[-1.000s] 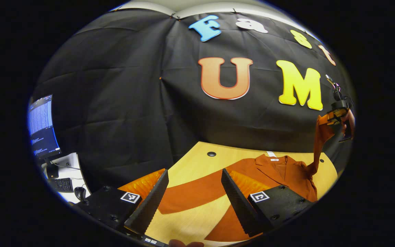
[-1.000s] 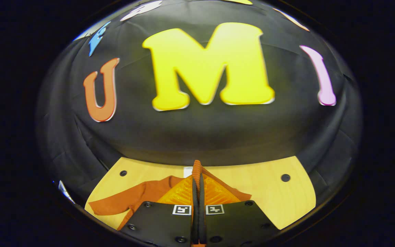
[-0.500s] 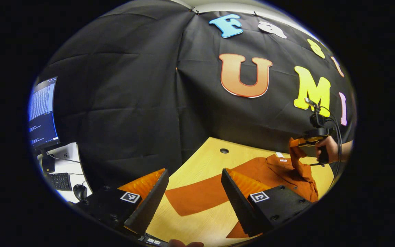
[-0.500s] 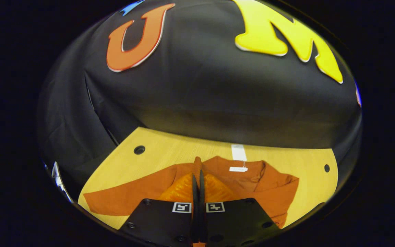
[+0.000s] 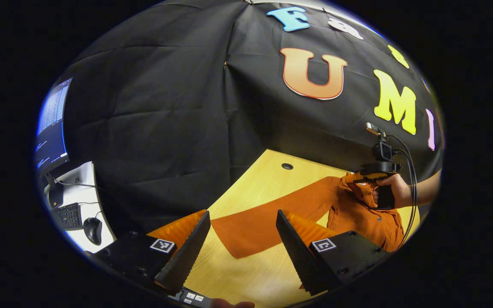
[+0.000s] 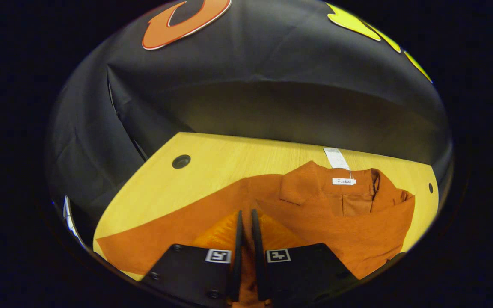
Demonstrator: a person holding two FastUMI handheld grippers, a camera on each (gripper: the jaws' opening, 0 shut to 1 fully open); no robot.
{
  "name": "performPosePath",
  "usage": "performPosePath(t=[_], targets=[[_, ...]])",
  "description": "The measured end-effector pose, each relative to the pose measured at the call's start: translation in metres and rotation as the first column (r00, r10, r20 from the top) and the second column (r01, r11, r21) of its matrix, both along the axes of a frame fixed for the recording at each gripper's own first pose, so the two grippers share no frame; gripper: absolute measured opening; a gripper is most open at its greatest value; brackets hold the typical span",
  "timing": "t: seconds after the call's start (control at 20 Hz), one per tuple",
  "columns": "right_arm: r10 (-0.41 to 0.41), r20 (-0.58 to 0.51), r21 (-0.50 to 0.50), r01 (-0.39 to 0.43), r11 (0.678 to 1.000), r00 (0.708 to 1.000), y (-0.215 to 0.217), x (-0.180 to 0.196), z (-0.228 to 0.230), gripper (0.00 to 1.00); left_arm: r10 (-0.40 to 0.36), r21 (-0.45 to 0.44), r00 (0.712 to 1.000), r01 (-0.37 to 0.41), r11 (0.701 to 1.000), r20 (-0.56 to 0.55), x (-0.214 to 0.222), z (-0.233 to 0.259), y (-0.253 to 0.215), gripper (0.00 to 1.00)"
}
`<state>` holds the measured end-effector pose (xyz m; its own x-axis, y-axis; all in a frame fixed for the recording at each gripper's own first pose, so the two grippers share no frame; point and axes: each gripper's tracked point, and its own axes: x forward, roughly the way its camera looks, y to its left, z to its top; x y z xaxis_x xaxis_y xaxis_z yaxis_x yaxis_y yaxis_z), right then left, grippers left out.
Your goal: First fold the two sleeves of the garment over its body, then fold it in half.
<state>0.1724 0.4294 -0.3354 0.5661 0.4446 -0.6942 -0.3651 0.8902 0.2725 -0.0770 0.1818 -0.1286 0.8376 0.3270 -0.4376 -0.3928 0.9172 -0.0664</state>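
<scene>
Garment (image 6: 336,218): rust-orange jacket, lying on the wooden table (image 6: 229,158), collar toward the booth's back wall, white tag at the neck.

Risk, as I judge it:
- The right sleeve is draped over the body but bunched. If the right gripper (image 6: 246,220) lets go here, the cuff may land crooked or slide back off the chest.
- The fingers look only a sliver apart, with orange cloth between them, so fabric could catch on the pads and drag when the gripper pulls away, undoing the fold.
- The left sleeve (image 5: 268,218) is flat and stretched out across the table toward the left side. A grab too far up the arm would pull the whole jacket sideways.

Positions:
- The right gripper is low over the jacket's chest, just in front of the collar, nearly closed on a fold of sleeve cloth. In the left gripper view it is held in a hand (image 5: 394,190) right on top of the bunched fabric.
- The left gripper (image 5: 242,244) has its jaws spread wide and holds nothing. The end of the left sleeve lies on the table between and just beyond its fingers, not touching them as far as I can tell.
</scene>
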Motion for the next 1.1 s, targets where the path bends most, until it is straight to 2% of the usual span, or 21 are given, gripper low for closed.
performPosePath(t=[0.15,0.4,0.5,0.55,0.6,0.65,0.7,0.85,0.9,1.05,1.1], targets=[[0.027,0.07,0.035,-0.03,0.999,0.997,0.0,-0.003,0.035,0.78,0.012,-0.009,1.0,-0.012,1.0,0.004,0.008,-0.009,0.008,1.0],[0.044,0.114,0.11,-0.056,0.992,0.993,-0.018,-0.032,0.1,0.81,0.05,-0.041,0.999,-0.05,0.998,-0.008,0.025,-0.04,0.027,1.0],[0.071,0.142,0.132,-0.09,0.987,0.987,-0.031,-0.054,0.126,0.77,0.065,-0.084,0.996,-0.07,0.994,-0.064,0.029,-0.07,0.032,1.0],[0.078,0.151,0.143,-0.1,0.985,0.985,-0.038,-0.067,0.138,0.81,0.069,-0.101,0.993,-0.078,0.992,-0.093,0.028,-0.087,0.032,1.0],[0.08,0.153,0.151,-0.103,0.983,0.985,-0.048,-0.078,0.148,0.77,0.079,-0.102,0.991,-0.09,0.991,-0.11,0.029,-0.098,0.034,1.0],[0.074,0.158,0.154,-0.099,0.983,0.985,-0.059,-0.087,0.156,0.81,0.086,-0.083,0.988,-0.097,0.992,-0.129,0.035,-0.105,0.035,1.0],[0.064,0.166,0.151,-0.09,0.984,0.984,-0.071,-0.094,0.162,0.8,0.091,-0.07,0.984,-0.102,0.992,-0.152,0.033,-0.11,0.034,1.0],[0.043,0.185,0.118,-0.066,0.991,0.982,-0.109,-0.11,0.171,0.81,0.089,-0.116,0.974,-0.115,0.987,-0.209,0.034,-0.13,0.024,1.0],[0.037,0.194,0.104,-0.058,0.993,0.98,-0.12,-0.113,0.175,0.81,0.088,-0.088,0.978,-0.106,0.99,-0.19,0.041,-0.13,0.026,1.0],[-0.007,0.206,0.095,-0.012,0.995,0.979,-0.152,-0.119,0.187,0.81,0.087,-0.025,0.964,-0.096,0.995,-0.25,0.039,-0.136,0.024,1.0],[-0.028,0.204,0.102,0.008,0.995,0.979,-0.161,-0.12,0.191,0.81,0.089,0.0,0.967,-0.091,0.996,-0.239,0.04,-0.134,0.026,1.0]])
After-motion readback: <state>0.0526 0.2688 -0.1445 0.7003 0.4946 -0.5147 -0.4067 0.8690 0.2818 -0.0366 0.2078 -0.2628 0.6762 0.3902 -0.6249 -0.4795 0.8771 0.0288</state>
